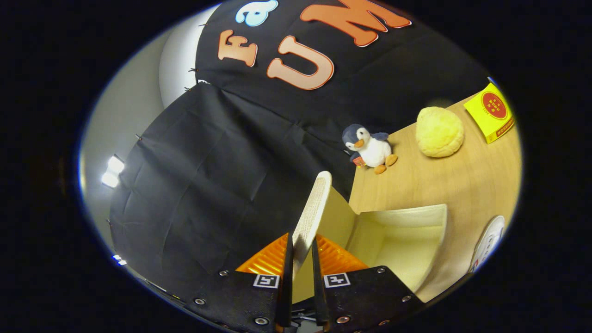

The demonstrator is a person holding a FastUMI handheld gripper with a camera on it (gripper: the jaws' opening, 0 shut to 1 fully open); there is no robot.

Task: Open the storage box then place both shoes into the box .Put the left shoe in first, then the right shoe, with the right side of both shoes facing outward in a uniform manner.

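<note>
Halfway through step one: tongs (300,259) clamped on the storage box's lid (313,210), box (397,240) open, white shoe (489,243) waiting at three o'clock.

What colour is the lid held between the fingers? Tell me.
Cream-white, with a fine dotted texture; the lid shows best in the gripper view, pinched by the gripper.

A bright lamp (111,178) glares white beside the dark cloth. The wooden table (462,180) looks warm and clear. Things bend near the round edge.
</note>
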